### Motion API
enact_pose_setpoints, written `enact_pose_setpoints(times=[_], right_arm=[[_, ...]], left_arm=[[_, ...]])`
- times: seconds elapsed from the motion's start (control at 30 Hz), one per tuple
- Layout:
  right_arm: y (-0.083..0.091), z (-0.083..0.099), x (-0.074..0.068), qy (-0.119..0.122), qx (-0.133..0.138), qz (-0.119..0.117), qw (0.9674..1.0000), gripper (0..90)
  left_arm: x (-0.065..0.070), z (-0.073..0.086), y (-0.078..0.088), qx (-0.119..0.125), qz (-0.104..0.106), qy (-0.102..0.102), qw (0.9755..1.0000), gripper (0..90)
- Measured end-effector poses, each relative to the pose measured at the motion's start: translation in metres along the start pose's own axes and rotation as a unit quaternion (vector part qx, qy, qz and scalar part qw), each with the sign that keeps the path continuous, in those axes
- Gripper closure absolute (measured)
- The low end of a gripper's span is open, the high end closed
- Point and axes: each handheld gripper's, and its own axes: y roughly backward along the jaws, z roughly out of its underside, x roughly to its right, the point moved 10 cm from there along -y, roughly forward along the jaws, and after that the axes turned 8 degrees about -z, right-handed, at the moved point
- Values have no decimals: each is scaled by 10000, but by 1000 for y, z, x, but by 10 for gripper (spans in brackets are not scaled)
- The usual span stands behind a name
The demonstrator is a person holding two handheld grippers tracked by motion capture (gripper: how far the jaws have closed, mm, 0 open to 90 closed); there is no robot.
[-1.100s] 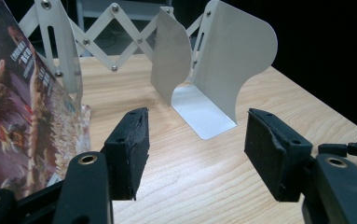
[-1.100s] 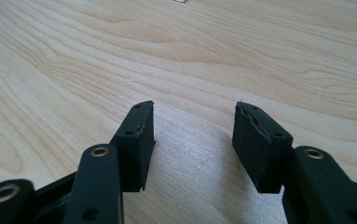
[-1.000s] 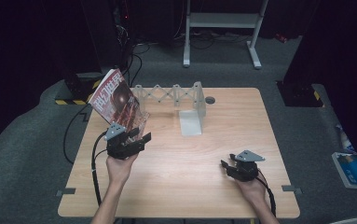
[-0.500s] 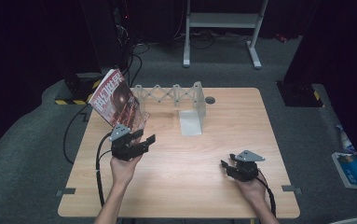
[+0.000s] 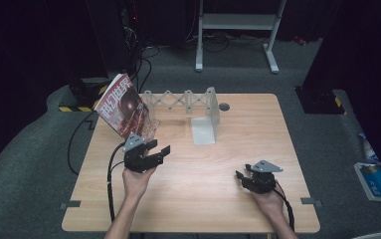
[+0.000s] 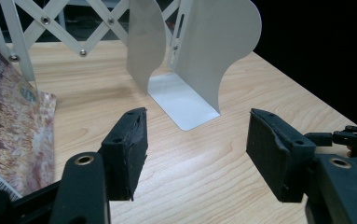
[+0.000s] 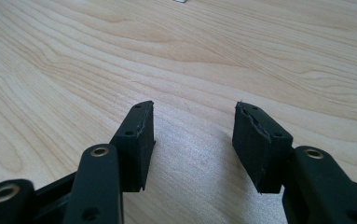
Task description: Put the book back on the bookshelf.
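A red magazine [image 5: 124, 106] leans tilted against the left end of a grey expanding rack [image 5: 180, 99] at the back of the wooden table [image 5: 198, 199]. A white metal bookend [image 5: 205, 127] stands at the rack's right end. My left gripper [image 5: 157, 152] hovers open just in front of the magazine, nothing between its fingers. In the left gripper view the magazine [image 6: 13, 135] lies at the left and the bookend [image 6: 190, 60] stands ahead. My right gripper [image 5: 243, 178] rests open near the table's front right, over bare wood [image 7: 190, 56].
A round cable hole [image 5: 224, 106] sits right of the bookend. Past the table a white stand [image 5: 238, 30] is on the floor. A blue and white packet [image 5: 377, 179] lies on the carpet at the right.
My left gripper has drawn back toward the front edge and slightly right, away from the magazine. The right gripper has stayed put.
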Motion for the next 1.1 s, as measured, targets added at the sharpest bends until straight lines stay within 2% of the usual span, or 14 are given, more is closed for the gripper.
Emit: enact_pose_setpoints(times=[0.43,1.1], right_arm=[[0,0,0,-1,1,0,10000,483],[0,0,0,-2,0,1,10000,483]], left_arm=[[10,6,-9,-95,107,-30,9999,383],[18,18,-24,-235,122,-122,9996,381]])
